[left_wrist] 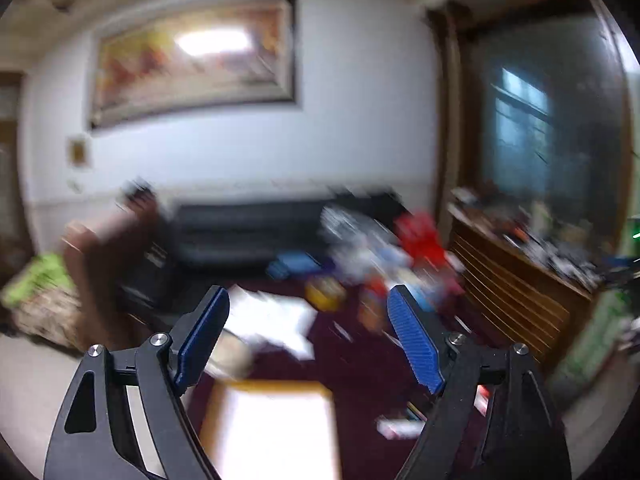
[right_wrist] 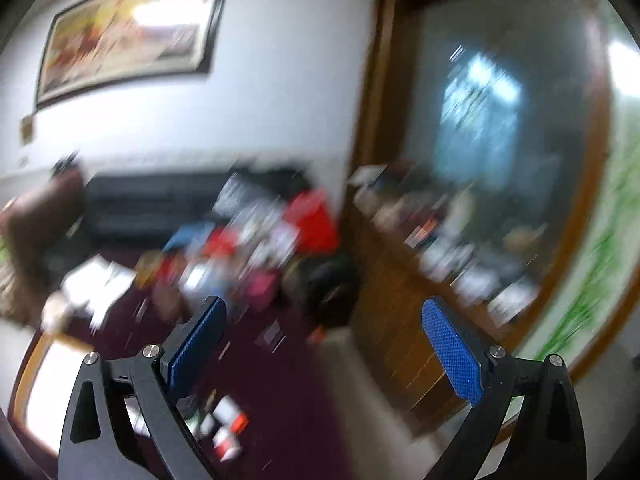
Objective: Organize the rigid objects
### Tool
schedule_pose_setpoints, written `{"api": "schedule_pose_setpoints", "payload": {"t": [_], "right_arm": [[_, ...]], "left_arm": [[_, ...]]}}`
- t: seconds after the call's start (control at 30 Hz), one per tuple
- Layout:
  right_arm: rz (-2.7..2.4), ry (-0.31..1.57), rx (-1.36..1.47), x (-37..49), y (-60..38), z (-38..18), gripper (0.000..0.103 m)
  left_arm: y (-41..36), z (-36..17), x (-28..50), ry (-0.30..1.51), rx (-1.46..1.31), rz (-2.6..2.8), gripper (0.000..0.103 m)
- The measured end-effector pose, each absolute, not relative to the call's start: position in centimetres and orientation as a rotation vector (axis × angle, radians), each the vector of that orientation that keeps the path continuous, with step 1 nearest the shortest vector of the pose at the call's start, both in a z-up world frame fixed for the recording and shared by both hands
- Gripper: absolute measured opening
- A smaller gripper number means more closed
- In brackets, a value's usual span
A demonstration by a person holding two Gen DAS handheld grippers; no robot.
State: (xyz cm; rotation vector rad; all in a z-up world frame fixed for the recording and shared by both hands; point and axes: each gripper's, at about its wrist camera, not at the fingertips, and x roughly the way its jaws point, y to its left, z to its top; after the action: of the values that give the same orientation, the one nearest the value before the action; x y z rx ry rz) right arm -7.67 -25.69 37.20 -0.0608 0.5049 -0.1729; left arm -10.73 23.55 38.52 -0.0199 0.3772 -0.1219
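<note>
Presently, item one: the left gripper (left_wrist: pixel 308 300), black-armed with blue ribbed pads (left_wrist: pixel 414 336), jaws standing wide apart with nothing between them; item two: the right gripper (right_wrist: pixel 324 312), same build, jaws likewise spread wide and empty. Both point over a table draped in a dark maroon cloth (left_wrist: pixel 360 364), the whole scene heavily smeared by motion. Item three, the task's things: a jumble of small rigid objects (left_wrist: pixel 372 264) in red, blue, white and yellow heaped toward the far edge of the table, individual pieces too blurred to name; a few small white-and-red boxes (right_wrist: pixel 230 428) lying loose near the table's near edge. Item four: a pale rectangular tray with a light wooden rim (left_wrist: pixel 276 428) at the near edge, just below the left gripper; its contents cannot be told. Item five, surroundings: a large framed painting (left_wrist: pixel 196 60) on the white wall, a black sofa (left_wrist: pixel 248 232) behind the table, a slatted wooden cabinet (left_wrist: pixel 516 296) to the right. Handling note, as a judgement: neither tool appears engaged with anything, so the step looks like a reposition between picks. It would go best by slowing until the view steadies, choosing one piece clear of its neighbours, and descending squarely with jaws kept wide until the pads straddle it.
</note>
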Motion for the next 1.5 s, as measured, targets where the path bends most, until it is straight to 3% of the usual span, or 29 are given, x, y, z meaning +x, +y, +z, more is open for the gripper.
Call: {"api": "schedule_pose_setpoints", "payload": {"t": [0.17,0.37,0.57,0.83,1.07,1.13,1.17,1.2,1.27,1.5], "right_arm": [[0.065,0.655,0.03,-5.1,-21.2,21.1,0.096],[0.159,0.797,0.162,-2.6,-19.1,10.7,0.096],[0.178,0.865,0.206,-1.1,-19.2,7.3,0.096],[0.157,0.886,0.298,0.0,-21.2,4.9,0.096],[0.169,0.879,0.338,-0.3,-21.2,4.4,0.096],[0.167,0.873,0.33,-0.3,-21.1,4.5,0.096],[0.164,0.87,0.323,-0.4,-21.1,4.6,0.096],[0.161,0.868,0.318,-0.3,-21.0,4.7,0.096],[0.158,0.866,0.308,-0.3,-20.9,4.9,0.096],[0.148,0.865,0.3,0.0,-21.5,4.9,0.096]], "left_arm": [[16.4,26.6,-6.1,0.588,-0.038,-0.3,0.082],[8.4,14.4,-2.4,0.796,0.069,-0.35,0.081],[4.4,9.7,-0.7,0.758,0.362,-0.39,0.081],[5.0,7.7,6.5,0.853,0.181,-0.357,0.081],[3.4,3.2,11.3,0.965,0.248,-0.311,0.081],[2.6,2.8,10.5,0.953,0.25,-0.37,0.073],[2.0,2.3,10.1,0.984,0.263,-0.388,0.046],[1.7,2.4,9.4,0.976,0.255,-0.417,0.031],[1.4,2.6,8.3,0.983,0.274,-0.406,0.026],[5.0,3.3,5.7,1.069,0.09,-0.455,0.025]]}}
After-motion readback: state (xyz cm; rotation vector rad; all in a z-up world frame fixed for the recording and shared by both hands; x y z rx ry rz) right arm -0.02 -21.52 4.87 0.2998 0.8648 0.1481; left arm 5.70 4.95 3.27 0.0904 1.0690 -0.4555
